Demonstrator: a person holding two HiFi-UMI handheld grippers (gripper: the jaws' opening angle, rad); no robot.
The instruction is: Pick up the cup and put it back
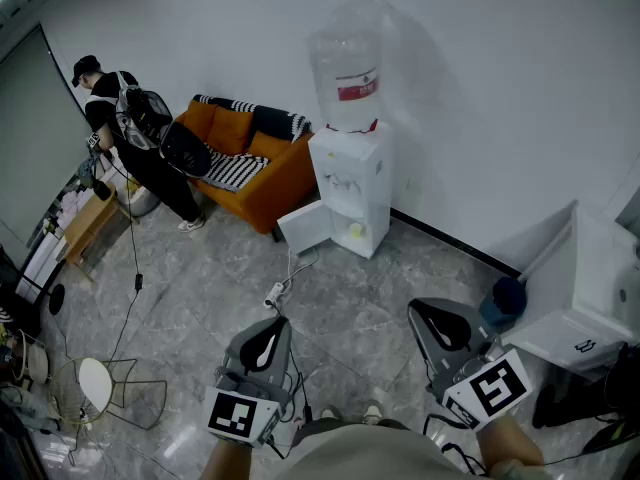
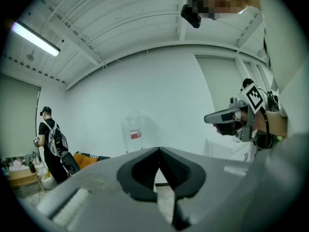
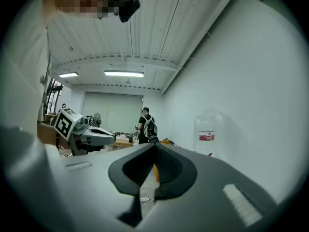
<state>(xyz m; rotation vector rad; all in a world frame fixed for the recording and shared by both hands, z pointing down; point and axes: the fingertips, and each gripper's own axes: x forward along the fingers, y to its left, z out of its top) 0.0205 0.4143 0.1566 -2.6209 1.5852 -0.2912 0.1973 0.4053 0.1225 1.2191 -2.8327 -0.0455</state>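
As I face the water dispenser (image 1: pixel 350 183), my left gripper (image 1: pixel 268 336) clenched on nothing, right gripper (image 1: pixel 430 320) likewise, both well short of it, orange sofa (image 1: pixel 250 163) to its left.

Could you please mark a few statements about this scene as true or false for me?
1. The left gripper and the right gripper are both closed and empty. True.
2. The lower door of the water dispenser is shut. False: the door stands open.
3. The sofa is blue. False: it is orange, with dark and striped cushions on it.
4. A person wearing a backpack stands beside the sofa. True.
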